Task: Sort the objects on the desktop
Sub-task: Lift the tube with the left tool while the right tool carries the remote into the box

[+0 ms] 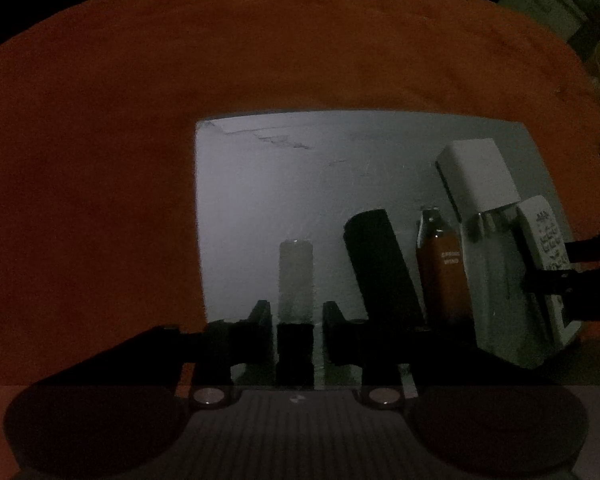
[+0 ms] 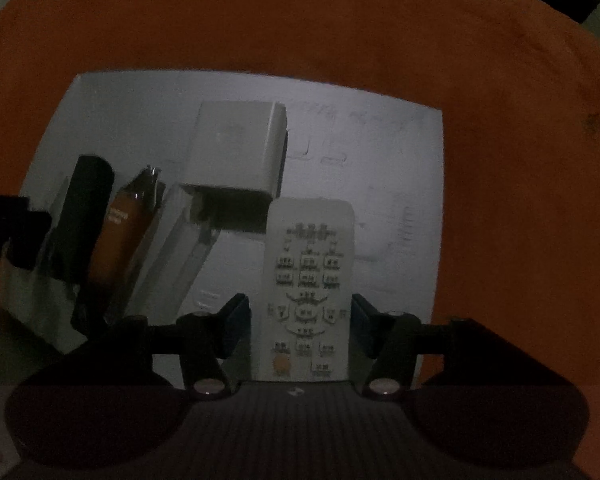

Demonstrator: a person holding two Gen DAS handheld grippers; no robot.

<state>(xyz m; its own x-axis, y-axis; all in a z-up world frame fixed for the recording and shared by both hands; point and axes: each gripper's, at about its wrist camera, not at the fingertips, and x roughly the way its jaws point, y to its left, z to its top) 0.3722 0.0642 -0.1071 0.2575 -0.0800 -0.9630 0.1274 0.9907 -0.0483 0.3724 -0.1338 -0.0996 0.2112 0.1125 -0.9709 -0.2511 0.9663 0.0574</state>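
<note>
An orange cloth [image 1: 140, 120] covers the table and fills most of both views. On it lies a pale grey board [image 1: 260, 184], rectangular, taking the centre and the 4 o'clock part of the left wrist view and the centre of the right wrist view.

On the board, toward 3 o'clock in the left wrist view, rests a white box [image 1: 480, 176] with its long side running away from the camera; in the right wrist view the same box sits just above centre, toward 12 o'clock. A second pale carton [image 2: 180, 240] lies at 9 o'clock of the remote there, tilted. Beside it come a brown bottle [image 1: 444, 272] with a metal neck and then a black cylinder [image 1: 380, 264], both leaning side by side.

The white remote control [image 2: 308, 292], buttons up, lies flat on the board at 6 o'clock in the right wrist view. The right gripper [image 2: 300, 320] stands with its fingers spread to either side of the remote, a thin gap showing on each side, so the pads do not press it.

Smallest is a translucent tube with a dark cap [image 1: 296, 276], at 6 o'clock in the left wrist view. The left gripper [image 1: 296, 320] straddles it, fingers slightly apart, with slivers of board showing between pads and tube.
</note>
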